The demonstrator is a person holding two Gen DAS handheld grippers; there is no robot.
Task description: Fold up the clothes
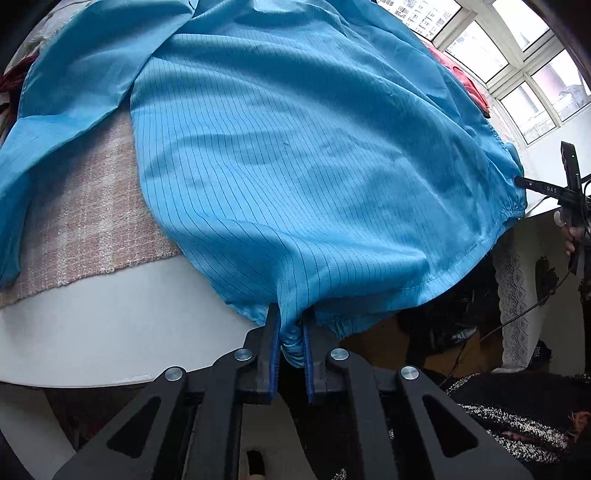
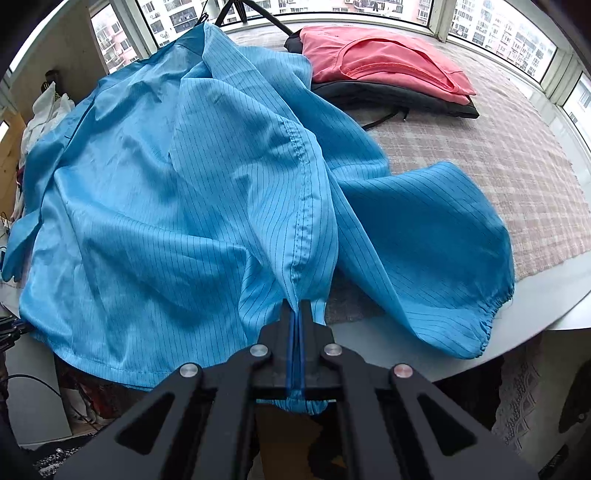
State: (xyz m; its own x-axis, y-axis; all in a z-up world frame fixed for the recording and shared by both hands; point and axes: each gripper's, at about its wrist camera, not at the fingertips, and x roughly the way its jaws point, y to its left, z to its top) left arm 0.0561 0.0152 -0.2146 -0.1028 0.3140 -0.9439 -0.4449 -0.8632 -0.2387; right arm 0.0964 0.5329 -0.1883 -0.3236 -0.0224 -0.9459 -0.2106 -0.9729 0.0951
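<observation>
A wall of windows (image 2: 491, 29) curves round the far side of the room, with pale apartment blocks outside; below them a wide white table (image 1: 110, 332) fills most of both views, its near edge rounded, and a pink-and-cream checked cloth (image 2: 498, 155) covers its top short of that white rim; a white lace-patterned drape (image 1: 517, 295) hangs at the right of the left wrist view, above a dark cluttered floor; on the checked cloth lies the blue jacket (image 1: 295, 166), thin, shiny, marked with fine dark pinstripes, spread wide but rumpled, its lower hem hanging over the table's near edge; one sleeve (image 2: 424, 251) with a gathered elastic cuff reaches toward the right rim in the right wrist view, and a stitched seam runs down the raised fold in the middle; beyond the jacket, near the windows, a folded pink garment (image 2: 384, 62) sits on top of a folded black one (image 2: 399, 98); the left gripper (image 1: 291, 332) is clamped on a bunched bit of the jacket's hem, blue cloth squeezed between its blue pads; the right gripper (image 2: 297, 314) is pressed tight on the seamed fold, cloth trailing out below its fingers; it shows small at the right edge of the left wrist view, at the jacket's far corner.
</observation>
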